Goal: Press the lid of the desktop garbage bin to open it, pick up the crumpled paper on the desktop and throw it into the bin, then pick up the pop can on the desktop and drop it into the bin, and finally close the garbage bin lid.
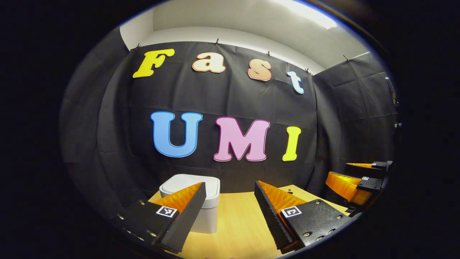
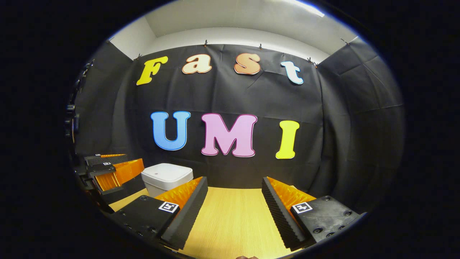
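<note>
The wooden desktop runs from the near edge back to the black booth wall. The white garbage bin stands at the far left of the desktop, close to the wall, lid down (flat white top, closed as far as the distortion allows). The left gripper hovers just in front of the bin, jaws spread with nothing between them. The right gripper hangs over bare wood to the right, jaws likewise spread apart and holding nothing.
</note>
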A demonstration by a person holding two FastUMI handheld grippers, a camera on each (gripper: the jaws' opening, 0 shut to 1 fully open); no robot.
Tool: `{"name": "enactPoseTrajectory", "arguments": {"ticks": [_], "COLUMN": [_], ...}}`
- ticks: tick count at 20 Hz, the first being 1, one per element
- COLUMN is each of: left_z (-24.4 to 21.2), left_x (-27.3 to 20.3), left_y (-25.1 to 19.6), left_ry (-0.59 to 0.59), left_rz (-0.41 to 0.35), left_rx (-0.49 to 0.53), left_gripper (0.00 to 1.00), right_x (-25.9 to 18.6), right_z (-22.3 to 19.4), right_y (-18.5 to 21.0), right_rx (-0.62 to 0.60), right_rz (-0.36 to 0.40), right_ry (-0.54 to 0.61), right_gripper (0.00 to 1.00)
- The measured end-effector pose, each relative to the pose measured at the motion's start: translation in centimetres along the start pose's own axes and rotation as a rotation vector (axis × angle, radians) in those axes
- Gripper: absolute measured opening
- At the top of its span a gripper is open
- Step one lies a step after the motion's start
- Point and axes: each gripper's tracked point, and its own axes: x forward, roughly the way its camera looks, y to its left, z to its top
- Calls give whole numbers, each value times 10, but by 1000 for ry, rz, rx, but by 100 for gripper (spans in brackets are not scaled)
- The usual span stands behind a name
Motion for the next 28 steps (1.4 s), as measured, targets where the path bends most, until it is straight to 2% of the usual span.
{"name": "enactPoseTrajectory", "arguments": {"ticks": [7,17,18,19,24,28], "left_z": [-13,-22,-25,-27,-29,-22], "left_x": [-5,0,0,0,1,2], "left_y": [-1,-6,-8,-9,-8,-20], "left_ry": [31,59,71,79,86,54], "left_rz": [0,-2,-8,-12,-22,-70], "left_rx": [-30,11,14,18,25,-15], "left_gripper": [89,89,87,90,90,90], "right_x": [-6,-3,-3,-3,-1,1], "right_z": [0,-4,-5,-5,-8,-8], "right_y": [6,-3,-4,-5,-11,-9], "right_rx": [-18,15,18,22,24,19], "right_rz": [20,-6,-10,-13,-28,-21], "right_ry": [-6,2,6,7,13,14], "right_gripper": [98,98,98,98,98,98]}}
